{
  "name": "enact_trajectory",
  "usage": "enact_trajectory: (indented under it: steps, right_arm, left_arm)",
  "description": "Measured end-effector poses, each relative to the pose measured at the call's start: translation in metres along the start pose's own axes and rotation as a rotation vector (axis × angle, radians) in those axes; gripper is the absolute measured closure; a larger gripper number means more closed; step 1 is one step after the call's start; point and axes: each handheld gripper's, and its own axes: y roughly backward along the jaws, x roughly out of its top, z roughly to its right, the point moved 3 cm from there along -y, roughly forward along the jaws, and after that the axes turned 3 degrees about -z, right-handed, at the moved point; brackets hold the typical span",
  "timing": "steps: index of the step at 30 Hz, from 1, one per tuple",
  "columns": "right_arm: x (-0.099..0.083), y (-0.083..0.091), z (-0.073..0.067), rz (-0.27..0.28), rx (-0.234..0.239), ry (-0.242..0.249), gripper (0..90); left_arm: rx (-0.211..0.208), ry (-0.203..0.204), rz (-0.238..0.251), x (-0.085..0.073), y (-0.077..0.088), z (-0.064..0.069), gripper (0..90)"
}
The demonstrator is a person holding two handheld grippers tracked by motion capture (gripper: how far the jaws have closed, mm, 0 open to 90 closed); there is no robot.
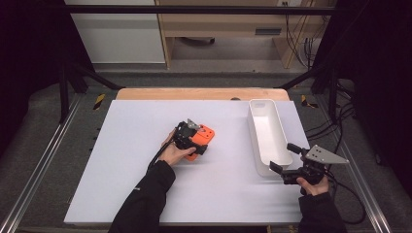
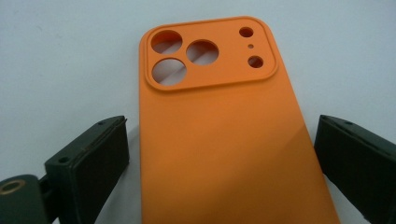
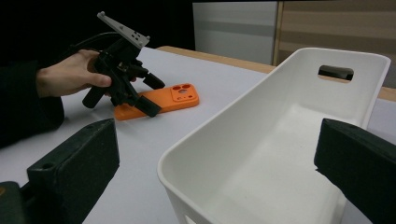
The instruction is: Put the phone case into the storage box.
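Note:
An orange phone case (image 1: pixel 203 136) lies back-up on the white table, its camera cut-outs (image 2: pixel 187 56) pointing away from my left gripper. My left gripper (image 1: pixel 195 141) is lowered over the near half of the case (image 2: pixel 224 154), one jaw on each long side. The jaws are open, with a strip of table showing between the left pad (image 2: pixel 100 158) and the case. My right gripper (image 1: pixel 284 157) is open at the near end of a white bin (image 1: pixel 252 126), held just above the table, nothing between its jaws. From the right gripper view, the left gripper (image 3: pixel 154 96) straddles the case (image 3: pixel 163 101).
The long white bin (image 3: pixel 355 93) is empty, has a handle slot (image 3: pixel 335 72) at its far end, and stands on the table's right side. The white tabletop (image 1: pixel 145 184) has a wooden strip (image 1: pixel 199 93) along its back edge. Metal rails and cables run beside the table.

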Motion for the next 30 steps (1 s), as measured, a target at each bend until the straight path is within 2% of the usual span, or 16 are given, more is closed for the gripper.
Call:
enact_trajectory:
  steps: [9,30]
  right_arm:
    - [0.0000,-0.0002,0.0000,0.000,-0.002,-0.001,0.4]
    - [0.0001,0.0000,0.0003,0.000,-0.003,-0.003,0.4]
  left_arm:
    - [0.006,0.021,0.040,-0.0021,0.0023,-0.0019,12.4]
    - [0.016,0.028,0.041,-0.0020,0.0026,-0.0004,13.1]
